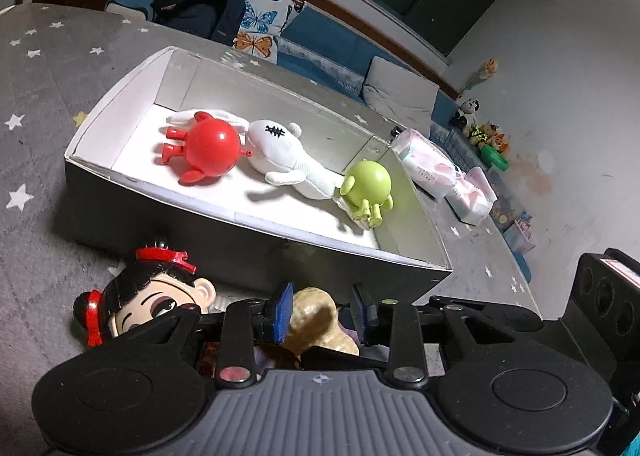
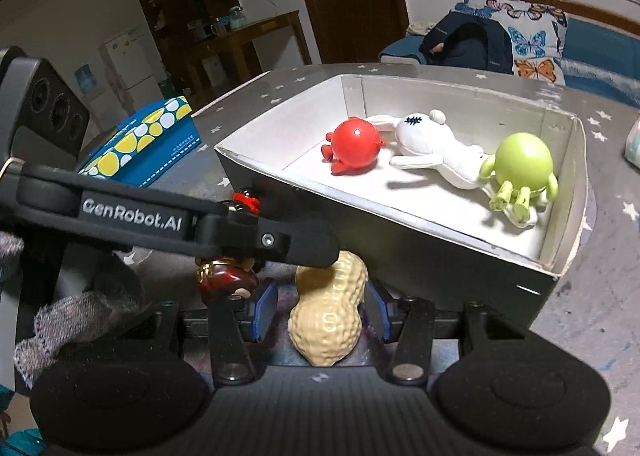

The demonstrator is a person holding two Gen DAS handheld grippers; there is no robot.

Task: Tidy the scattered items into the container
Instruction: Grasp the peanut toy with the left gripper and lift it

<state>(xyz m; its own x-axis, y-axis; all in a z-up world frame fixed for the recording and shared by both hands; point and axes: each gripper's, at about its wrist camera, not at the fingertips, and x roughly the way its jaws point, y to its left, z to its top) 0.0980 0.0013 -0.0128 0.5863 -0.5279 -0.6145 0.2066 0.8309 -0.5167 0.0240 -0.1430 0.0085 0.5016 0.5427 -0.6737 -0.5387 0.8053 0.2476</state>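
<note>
Beside the box (image 2: 460,256), on the table (image 2: 600,316), my right tool (image 2: 320,306) stands apart around the peanut (image 2: 326,320); my left tool (image 1: 320,310), also apart, straddles it.

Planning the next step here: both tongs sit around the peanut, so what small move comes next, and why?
Probably close the right tongs on the peanut: its pads straddle it without touching, beside the box. The left tongs look open too.
</note>
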